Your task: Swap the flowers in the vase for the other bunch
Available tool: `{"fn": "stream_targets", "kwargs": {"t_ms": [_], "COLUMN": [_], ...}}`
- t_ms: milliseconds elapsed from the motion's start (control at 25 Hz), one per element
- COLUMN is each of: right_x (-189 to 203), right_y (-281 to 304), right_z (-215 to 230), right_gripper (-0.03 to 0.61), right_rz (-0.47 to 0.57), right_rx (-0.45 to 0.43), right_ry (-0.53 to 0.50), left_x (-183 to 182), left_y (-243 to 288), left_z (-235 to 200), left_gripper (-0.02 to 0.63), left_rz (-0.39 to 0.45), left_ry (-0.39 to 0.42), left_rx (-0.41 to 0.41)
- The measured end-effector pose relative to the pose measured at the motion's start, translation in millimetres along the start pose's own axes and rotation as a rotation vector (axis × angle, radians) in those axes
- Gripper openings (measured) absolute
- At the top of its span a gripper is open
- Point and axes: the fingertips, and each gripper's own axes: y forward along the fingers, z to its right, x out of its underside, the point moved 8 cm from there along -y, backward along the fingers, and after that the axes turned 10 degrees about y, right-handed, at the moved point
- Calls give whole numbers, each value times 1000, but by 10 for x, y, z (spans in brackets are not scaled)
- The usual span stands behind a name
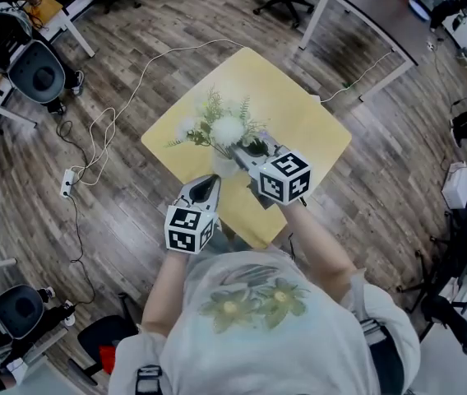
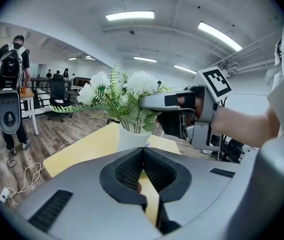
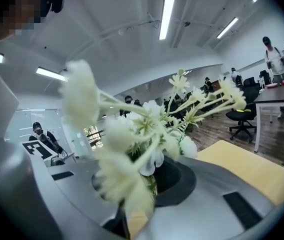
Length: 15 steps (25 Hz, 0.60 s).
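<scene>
In the head view, the left gripper (image 1: 208, 183) is held just short of the vase (image 1: 224, 166) on the yellow table (image 1: 299, 113), its jaws clenched empty. The right gripper (image 1: 242, 150) is reached in above the vase. In the left gripper view, the white flowers (image 2: 127, 91) are seen upright, stems down at the vase. In the right gripper view, the stems are grasped between the jaws, blooms fanned away from them

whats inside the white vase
Green stems of the white flower bunch go into the vase, gripped by the right tongs. Their lower ends and any water are hidden.
</scene>
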Motion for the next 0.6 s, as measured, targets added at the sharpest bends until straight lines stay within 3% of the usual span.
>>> {"fn": "stream_targets", "kwargs": {"t_ms": [600], "right_x": [209], "right_y": [45], "right_z": [5], "right_gripper": [75], "right_rz": [-54], "right_rx": [24], "right_ry": [-73], "left_x": [-24], "left_y": [44], "left_z": [-78], "left_gripper": [18], "left_rz": [-14], "left_ry": [-3], "left_rx": [11]}}
